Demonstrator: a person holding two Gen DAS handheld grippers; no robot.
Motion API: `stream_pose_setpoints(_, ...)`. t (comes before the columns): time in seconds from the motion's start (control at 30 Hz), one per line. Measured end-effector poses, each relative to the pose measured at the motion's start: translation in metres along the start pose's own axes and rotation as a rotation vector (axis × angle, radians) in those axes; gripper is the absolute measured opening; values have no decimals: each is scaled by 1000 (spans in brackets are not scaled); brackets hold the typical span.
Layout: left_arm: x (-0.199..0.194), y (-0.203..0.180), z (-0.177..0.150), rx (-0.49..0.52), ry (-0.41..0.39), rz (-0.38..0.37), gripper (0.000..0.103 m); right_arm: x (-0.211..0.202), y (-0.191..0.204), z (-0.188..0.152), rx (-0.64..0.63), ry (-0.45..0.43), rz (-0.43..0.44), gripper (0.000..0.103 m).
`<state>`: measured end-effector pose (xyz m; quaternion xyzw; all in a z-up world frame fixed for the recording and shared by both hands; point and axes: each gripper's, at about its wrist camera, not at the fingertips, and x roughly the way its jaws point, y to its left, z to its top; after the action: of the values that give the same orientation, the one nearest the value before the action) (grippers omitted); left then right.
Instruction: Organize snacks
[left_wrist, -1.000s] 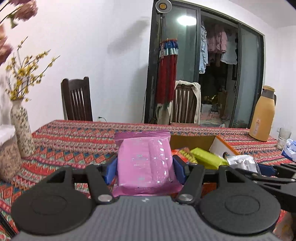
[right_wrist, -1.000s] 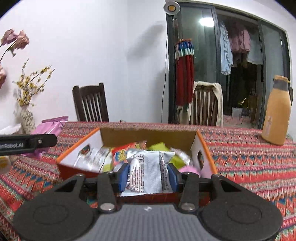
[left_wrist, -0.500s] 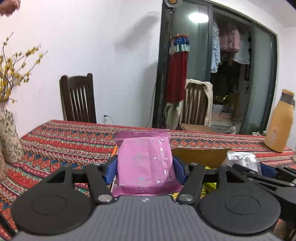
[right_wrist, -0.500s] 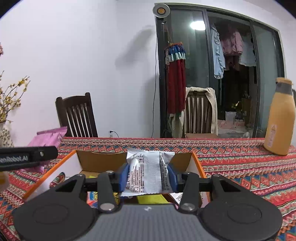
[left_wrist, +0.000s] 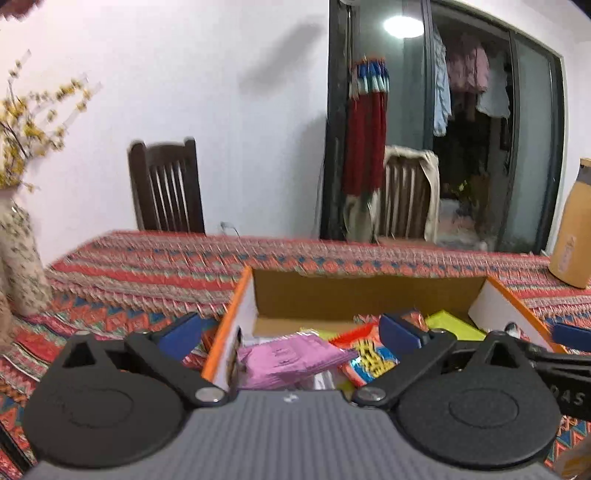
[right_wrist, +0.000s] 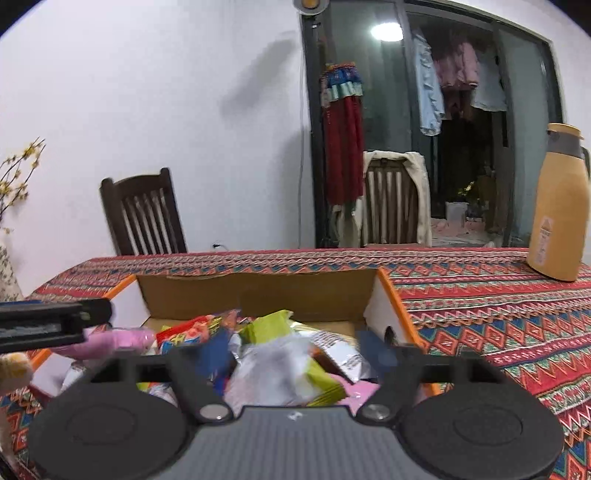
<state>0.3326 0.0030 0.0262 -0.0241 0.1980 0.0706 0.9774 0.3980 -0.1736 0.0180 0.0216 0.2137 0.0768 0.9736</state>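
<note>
In the cardboard box (right_wrist: 258, 295), blurred silver packet (right_wrist: 273, 365), edges indistinct.

No readable text, packet print blurred

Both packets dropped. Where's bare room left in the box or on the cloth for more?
Inside the cardboard box, a bare floor strip runs along the back wall, behind the pink packet and the silver packet; the front is heaped. The tablecloth lies bare between the box and the thermos.
</note>
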Motion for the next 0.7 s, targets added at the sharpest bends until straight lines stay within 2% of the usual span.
stream_pose_setpoints(0.07, -3, 0, 1, -5, -4, -3, 103, -3, -2, 1, 12, -16, -13, 103)
stream_pose_setpoints(0.47, -13, 3, 4, -16, -25, -28, 103, -6, -9, 1, 31, -36, -30, 103)
stream_pose_setpoints(0.7, -54, 2, 15, -14, -102, -52, 103, -31, -7, 10, 23, -83, -33, 103)
